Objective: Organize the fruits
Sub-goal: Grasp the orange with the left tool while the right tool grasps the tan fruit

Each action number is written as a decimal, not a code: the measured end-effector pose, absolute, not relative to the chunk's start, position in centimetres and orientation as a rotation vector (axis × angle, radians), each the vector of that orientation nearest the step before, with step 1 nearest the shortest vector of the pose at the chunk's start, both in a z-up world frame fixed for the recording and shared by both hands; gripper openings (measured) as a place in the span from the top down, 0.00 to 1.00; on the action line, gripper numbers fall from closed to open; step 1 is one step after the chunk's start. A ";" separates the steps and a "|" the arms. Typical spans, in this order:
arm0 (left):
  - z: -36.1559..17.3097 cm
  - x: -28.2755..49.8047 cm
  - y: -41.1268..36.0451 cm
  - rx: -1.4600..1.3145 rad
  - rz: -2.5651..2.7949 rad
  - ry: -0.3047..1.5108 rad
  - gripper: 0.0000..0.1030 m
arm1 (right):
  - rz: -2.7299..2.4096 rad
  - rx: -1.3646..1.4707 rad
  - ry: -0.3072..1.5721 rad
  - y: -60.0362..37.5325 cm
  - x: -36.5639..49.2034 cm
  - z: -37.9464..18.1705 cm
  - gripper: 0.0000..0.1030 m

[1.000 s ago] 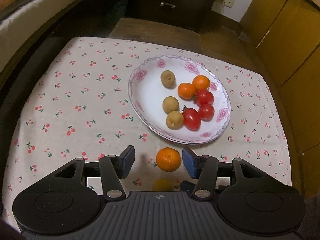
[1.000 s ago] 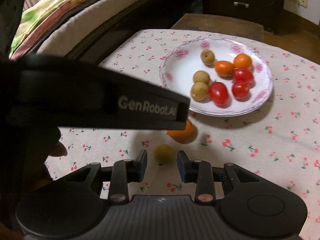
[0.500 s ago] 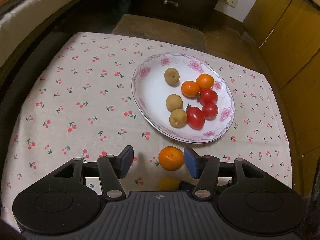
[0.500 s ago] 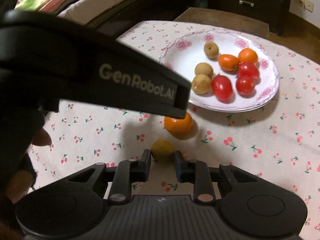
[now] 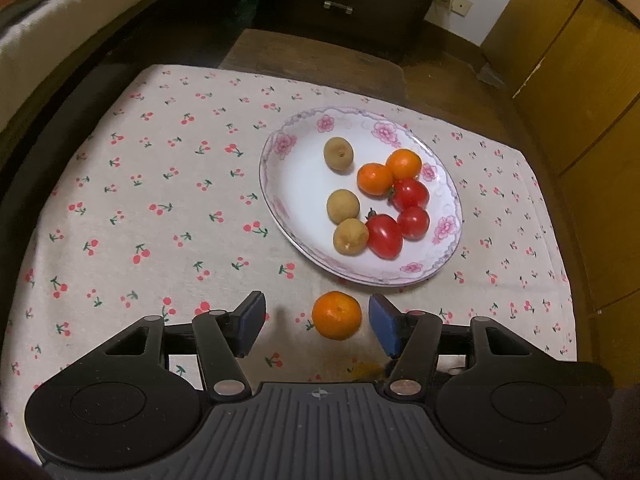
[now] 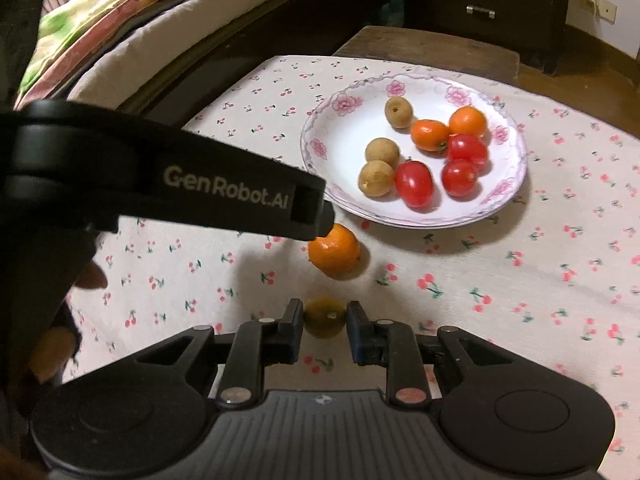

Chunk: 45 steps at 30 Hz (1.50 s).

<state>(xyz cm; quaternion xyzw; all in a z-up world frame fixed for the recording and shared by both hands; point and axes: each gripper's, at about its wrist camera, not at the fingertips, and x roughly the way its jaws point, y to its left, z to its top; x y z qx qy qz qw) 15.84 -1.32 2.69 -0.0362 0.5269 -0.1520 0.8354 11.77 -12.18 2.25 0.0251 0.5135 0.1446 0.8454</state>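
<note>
A white flowered plate holds three brown longans, two small oranges and three red tomatoes. In front of it a loose orange lies on the cherry-print cloth. My left gripper is open, and its blue pads stand either side of the orange without touching it. In the right wrist view the left gripper's black body reaches in from the left, its tip over the orange. My right gripper is shut on a small yellow-green fruit just this side of the orange.
The cherry-print cloth covers a small table. A bed with a quilt runs along the left. A dark drawer cabinet and a wooden bench stand behind, and a wooden cupboard is on the right. A hand holds the left gripper.
The right gripper's jaws have closed onto the yellow-green fruit. The left gripper stays around the orange with its jaws slightly wider.
</note>
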 end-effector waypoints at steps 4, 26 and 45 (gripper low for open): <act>2.0 15.6 -1.9 -0.075 -0.336 1.141 0.37 | 0.276 0.042 1.090 -13.4 11.2 2.4 0.75; -0.8 16.1 -4.7 0.008 -0.300 1.177 0.59 | 0.219 0.083 1.105 -16.9 10.7 1.2 0.74; -0.8 16.4 -4.9 0.020 -0.296 1.162 0.50 | 0.198 0.069 1.115 -16.8 11.1 0.6 0.63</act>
